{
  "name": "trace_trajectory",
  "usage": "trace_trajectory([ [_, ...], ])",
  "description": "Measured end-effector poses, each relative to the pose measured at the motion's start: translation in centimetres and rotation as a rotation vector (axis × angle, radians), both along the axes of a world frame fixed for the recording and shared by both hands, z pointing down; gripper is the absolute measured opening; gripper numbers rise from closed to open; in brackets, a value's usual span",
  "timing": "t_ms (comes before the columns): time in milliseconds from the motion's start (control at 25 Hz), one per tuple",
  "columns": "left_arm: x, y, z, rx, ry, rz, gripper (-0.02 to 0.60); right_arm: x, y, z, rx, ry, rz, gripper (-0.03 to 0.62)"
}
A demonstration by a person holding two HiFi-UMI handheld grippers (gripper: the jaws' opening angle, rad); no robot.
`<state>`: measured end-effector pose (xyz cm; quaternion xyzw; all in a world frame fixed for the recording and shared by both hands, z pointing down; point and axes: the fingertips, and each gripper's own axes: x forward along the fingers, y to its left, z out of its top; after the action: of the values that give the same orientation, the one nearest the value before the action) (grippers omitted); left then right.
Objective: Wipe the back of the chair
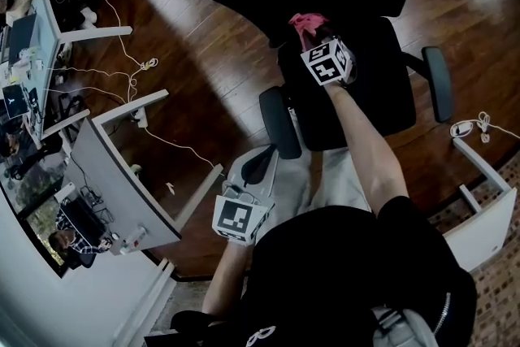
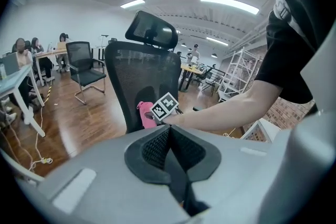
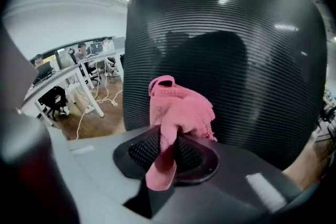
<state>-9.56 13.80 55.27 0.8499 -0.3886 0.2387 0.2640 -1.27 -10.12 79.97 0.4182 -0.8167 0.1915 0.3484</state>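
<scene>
Pink cloth [image 3: 181, 105] is clamped between the jaws of your right gripper [image 3: 168, 141]. Its bunched end sits close in front of the lower part of the black mesh chair back [image 3: 262, 50]. Your left gripper [image 2: 169, 139] has its jaws pressed together on nothing, and you hold it low near your body, well back from the chair, which stands on the wooden floor [image 1: 203, 36].

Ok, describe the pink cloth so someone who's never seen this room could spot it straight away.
Find the big black office chair in front of the person and look at its mesh back. Just in front of it, the right gripper has its jaws shut on a crumpled pink cloth, the only bright thing against all that black.
</scene>
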Motion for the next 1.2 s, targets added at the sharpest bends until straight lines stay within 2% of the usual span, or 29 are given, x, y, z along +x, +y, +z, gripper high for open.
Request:
trace_trajectory([
  [120, -1.8, 0.1, -0.3, 0.017, 0.002, -0.021, -0.008, -4.9, 1.1, -0.6, 0.001, -0.016, -0.076, 0.071],
  [240, -3.3, 0.3, -0.3, 0.024, 0.005, -0.038, -0.008, -7.7, 1.7, -0.7, -0.003, -0.016, -0.128, 0.071],
  [440, -5.5, 0.5, -0.9, 0.030, 0.008, -0.057, -0.008, -8.7, 2.2, -0.6, -0.017, 0.010, -0.138, 0.071],
  [680, -6.1, 0.7, -1.1, 0.066, 0.023, -0.057, -0.008, -8.6, 2.4, -3.1, 0.011, 0.001, -0.136, 0.071],
  [760, -6.0, 0.8, -1.8, 0.082, 0.031, -0.055, -0.008, -9.1, 2.0, -6.0, 0.053, -0.019, -0.143, 0.071],
  [880, -6.0, 0.7, -2.8, 0.088, 0.041, -0.054, -0.008, -11.0, -0.1, -13.2, 0.144, -0.086, -0.162, 0.071],
  [1040, -5.9, -0.5, -4.0, 0.119, 0.057, -0.064, -0.008, -14.5, -3.5, -24.0, 0.263, -0.151, -0.240, 0.071],
  [1200, -5.8, -1.8, -5.3, 0.161, 0.067, -0.082, -0.008, -16.6, -4.3, -31.2, 0.335, -0.171, -0.299, 0.071],
])
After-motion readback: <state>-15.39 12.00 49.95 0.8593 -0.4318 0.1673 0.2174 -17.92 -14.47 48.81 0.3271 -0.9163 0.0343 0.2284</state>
